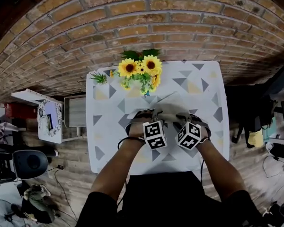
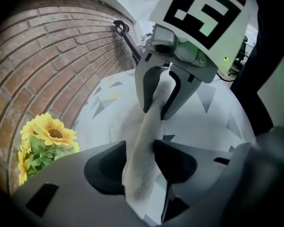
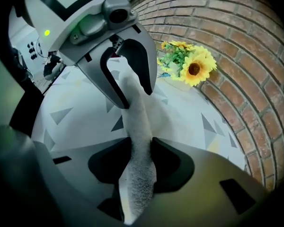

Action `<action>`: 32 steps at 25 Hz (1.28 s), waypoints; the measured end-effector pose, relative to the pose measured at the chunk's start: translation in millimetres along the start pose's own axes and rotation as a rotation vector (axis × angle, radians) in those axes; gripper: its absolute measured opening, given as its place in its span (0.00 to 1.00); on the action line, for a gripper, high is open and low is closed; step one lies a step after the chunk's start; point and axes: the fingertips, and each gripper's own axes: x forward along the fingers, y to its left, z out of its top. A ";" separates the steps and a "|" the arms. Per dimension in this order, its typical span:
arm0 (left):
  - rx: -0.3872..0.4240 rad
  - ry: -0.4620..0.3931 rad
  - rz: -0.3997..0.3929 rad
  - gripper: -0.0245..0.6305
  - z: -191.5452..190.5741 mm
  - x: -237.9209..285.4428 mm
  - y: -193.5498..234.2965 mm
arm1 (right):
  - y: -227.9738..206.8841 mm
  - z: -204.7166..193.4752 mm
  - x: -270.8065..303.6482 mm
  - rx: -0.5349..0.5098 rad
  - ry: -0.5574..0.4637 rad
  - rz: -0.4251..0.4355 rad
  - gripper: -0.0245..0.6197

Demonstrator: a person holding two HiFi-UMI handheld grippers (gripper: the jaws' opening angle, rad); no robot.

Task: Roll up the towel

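Left tool (image 2: 141,159) and right tool (image 3: 141,163) both clamp the towel (image 1: 169,110), just short of the sunflowers (image 1: 141,69). Best keep both ends level and roll tight.

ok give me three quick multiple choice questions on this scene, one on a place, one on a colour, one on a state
1. Where do the sunflowers stand?
A. at the table's far edge, near the brick wall
B. at the near edge
C. on the floor

2. What colour is the towel?
A. bright red
B. light grey
C. dark blue

3. What is the left gripper doing?
A. open over bare cloth
B. shut on the towel
C. shut on a flower stem

Answers:
1 A, the head view shows them at the far edge.
2 B, it looks light grey in every view.
3 B, the left gripper view shows its pads pinching the towel.
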 end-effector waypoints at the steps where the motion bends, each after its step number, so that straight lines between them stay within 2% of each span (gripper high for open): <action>1: 0.012 0.001 -0.005 0.34 0.9 -0.7 -2.2 | -0.3 0.2 0.5 0.010 -0.002 0.012 0.26; 6: 0.078 0.038 -0.064 0.37 -5.6 0.3 -26.3 | 10.5 0.6 -0.9 0.015 -0.005 0.068 0.16; 9: 0.072 0.041 -0.079 0.40 -11.2 -1.1 -36.7 | 22.4 1.7 -3.0 0.012 -0.008 0.095 0.15; 16: 0.065 0.040 -0.056 0.40 -22.0 -11.2 -51.5 | 56.3 8.2 -9.1 -0.002 -0.022 0.154 0.15; 23: 0.110 0.036 -0.002 0.40 -29.6 -27.1 -80.0 | 103.8 6.3 -21.2 -0.008 -0.028 0.235 0.15; 27: 0.132 0.043 -0.075 0.38 -29.0 -29.1 -113.0 | 129.2 -8.3 -31.7 0.019 -0.006 0.302 0.15; 30: 0.119 0.042 -0.162 0.27 -23.8 -29.4 -133.1 | 135.9 -21.8 -38.6 0.044 0.027 0.333 0.15; 32: 0.121 0.042 -0.188 0.25 -18.8 -28.9 -136.9 | 131.5 -29.2 -41.8 0.052 0.049 0.324 0.16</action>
